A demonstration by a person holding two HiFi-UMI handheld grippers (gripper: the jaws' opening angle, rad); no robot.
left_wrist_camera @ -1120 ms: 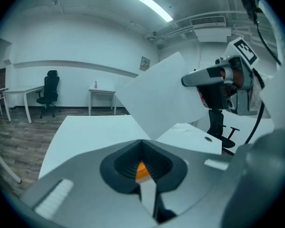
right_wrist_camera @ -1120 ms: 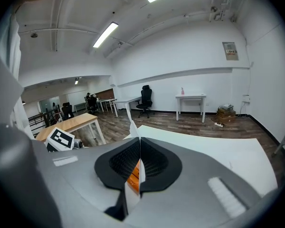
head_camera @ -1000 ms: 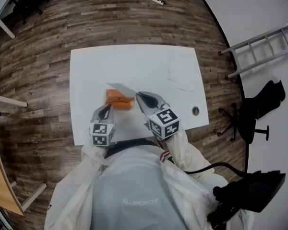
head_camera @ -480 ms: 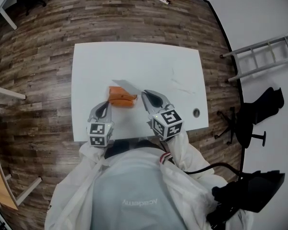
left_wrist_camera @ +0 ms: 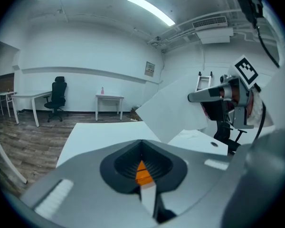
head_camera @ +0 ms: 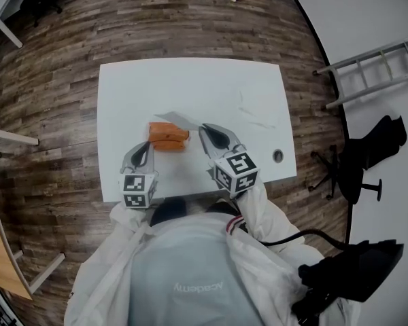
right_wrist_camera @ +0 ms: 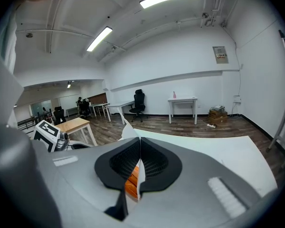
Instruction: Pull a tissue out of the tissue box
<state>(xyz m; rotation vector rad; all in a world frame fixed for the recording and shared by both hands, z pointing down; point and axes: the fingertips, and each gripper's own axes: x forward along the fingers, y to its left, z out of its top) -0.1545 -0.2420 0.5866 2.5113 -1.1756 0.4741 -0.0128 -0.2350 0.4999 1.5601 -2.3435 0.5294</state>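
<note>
The right gripper (head_camera: 205, 130) is pressed together on the thin white tissue sheet (head_camera: 171, 119), which stretches from its tips to the top of the small orange cardboard tissue box (head_camera: 168, 136). The sheet is partly out, and its lower end is not free of the box.

The main risk is that the light box rides up or slides toward the right gripper instead of giving up the sheet. That is likely if the pull is fast or runs sideways across the slot. A snatch could also tear the tissue at the pinch.

The left gripper (head_camera: 148, 148) is at the box's near-left corner with its tips together. Orange shows just behind them, but I cannot tell whether it actually nips or pins the box. If it does not, nothing steadies the box.

The box sits near the middle of the plain white rectangular counter (head_camera: 190, 87). Right of the box, near the counter's edge, is a round cable hole (head_camera: 277, 157). Beyond the counter is a dark wood-plank floor (head_camera: 61, 80). Far right of the box are a leaning metal ladder (head_camera: 374, 63) and a black office chair (head_camera: 364, 158).
</note>
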